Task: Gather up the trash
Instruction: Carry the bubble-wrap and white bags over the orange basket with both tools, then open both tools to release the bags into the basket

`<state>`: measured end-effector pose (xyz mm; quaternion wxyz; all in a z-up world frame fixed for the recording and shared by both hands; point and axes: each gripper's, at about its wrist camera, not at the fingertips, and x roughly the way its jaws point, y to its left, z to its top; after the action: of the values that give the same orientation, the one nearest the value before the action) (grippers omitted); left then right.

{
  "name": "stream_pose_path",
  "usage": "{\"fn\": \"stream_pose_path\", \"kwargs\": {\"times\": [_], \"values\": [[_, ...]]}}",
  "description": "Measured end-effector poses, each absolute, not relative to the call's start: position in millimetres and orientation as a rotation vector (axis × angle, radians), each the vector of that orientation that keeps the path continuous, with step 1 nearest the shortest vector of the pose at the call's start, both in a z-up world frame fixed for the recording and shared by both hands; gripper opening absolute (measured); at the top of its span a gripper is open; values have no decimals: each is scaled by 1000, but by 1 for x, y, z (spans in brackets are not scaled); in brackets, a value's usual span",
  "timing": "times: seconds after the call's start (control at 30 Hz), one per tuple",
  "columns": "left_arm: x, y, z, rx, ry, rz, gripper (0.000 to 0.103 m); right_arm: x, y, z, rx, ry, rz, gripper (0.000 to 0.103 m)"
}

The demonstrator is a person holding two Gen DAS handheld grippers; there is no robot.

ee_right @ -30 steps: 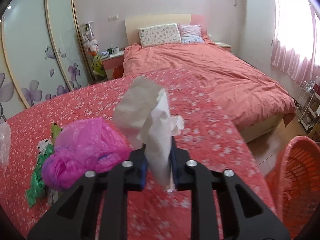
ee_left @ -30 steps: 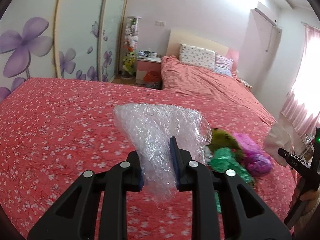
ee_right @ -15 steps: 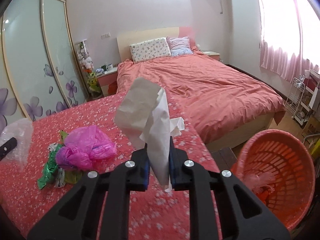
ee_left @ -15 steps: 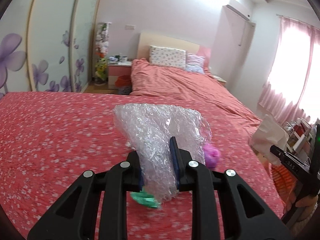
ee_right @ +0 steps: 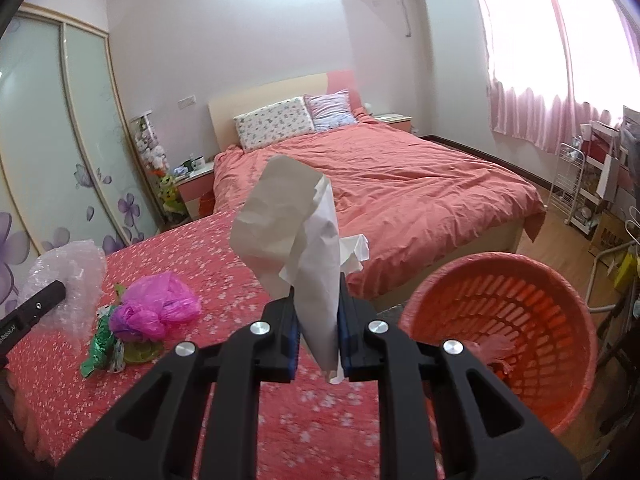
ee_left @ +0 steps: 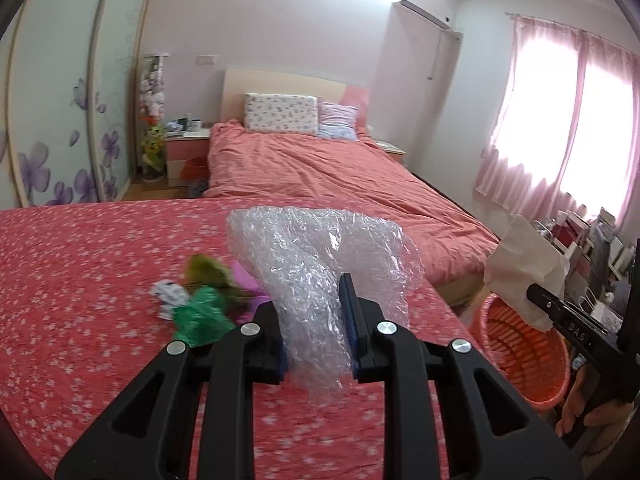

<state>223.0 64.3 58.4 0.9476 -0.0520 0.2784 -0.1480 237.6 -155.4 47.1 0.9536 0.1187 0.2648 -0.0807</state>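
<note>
Red floral bed [ee_left: 80, 280], leftover wrappers [ee_right: 132, 332] sitting at 9 o'clock. Left tongs [ee_left: 316, 320] are pinching bubble wrap [ee_left: 320, 264] and right tongs [ee_right: 318, 320] are gripping crumpled paper [ee_right: 296, 232], both probably heading for the orange basket [ee_right: 520, 264] at 3 o'clock.

Both cameras sit low behind their own fingers, looking across the red spread [ee_left: 80, 264] toward the far bed [ee_left: 320, 168]. Left view catches the basket [ee_left: 524, 344] at right edge; right view has the basket [ee_right: 500, 320] large at lower right. Both share the litter pile [ee_right: 148, 320].
</note>
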Motion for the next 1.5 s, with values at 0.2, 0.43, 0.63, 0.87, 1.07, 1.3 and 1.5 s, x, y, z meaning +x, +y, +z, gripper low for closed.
{"fn": "stream_pose_path", "kwargs": {"times": [0.2,0.43,0.63,0.87,1.07,1.3,1.5], "values": [[221,23,53,-93,575,-380,22,214,-187,47,268,520,-224,16],[217,-24,45,-61,591,-464,22,193,-225,43,283,499,-313,16],[215,-62,38,-43,612,-539,22,181,-258,34,320,495,-371,16],[212,-103,29,-37,641,-611,22,167,-291,22,364,491,-421,16],[213,-132,20,-36,670,-658,22,160,-312,12,397,491,-453,16],[209,-164,8,-24,704,-697,22,156,-334,-1,433,499,-473,16],[208,-188,-1,-13,738,-724,22,155,-351,-8,465,498,-478,16]]}}
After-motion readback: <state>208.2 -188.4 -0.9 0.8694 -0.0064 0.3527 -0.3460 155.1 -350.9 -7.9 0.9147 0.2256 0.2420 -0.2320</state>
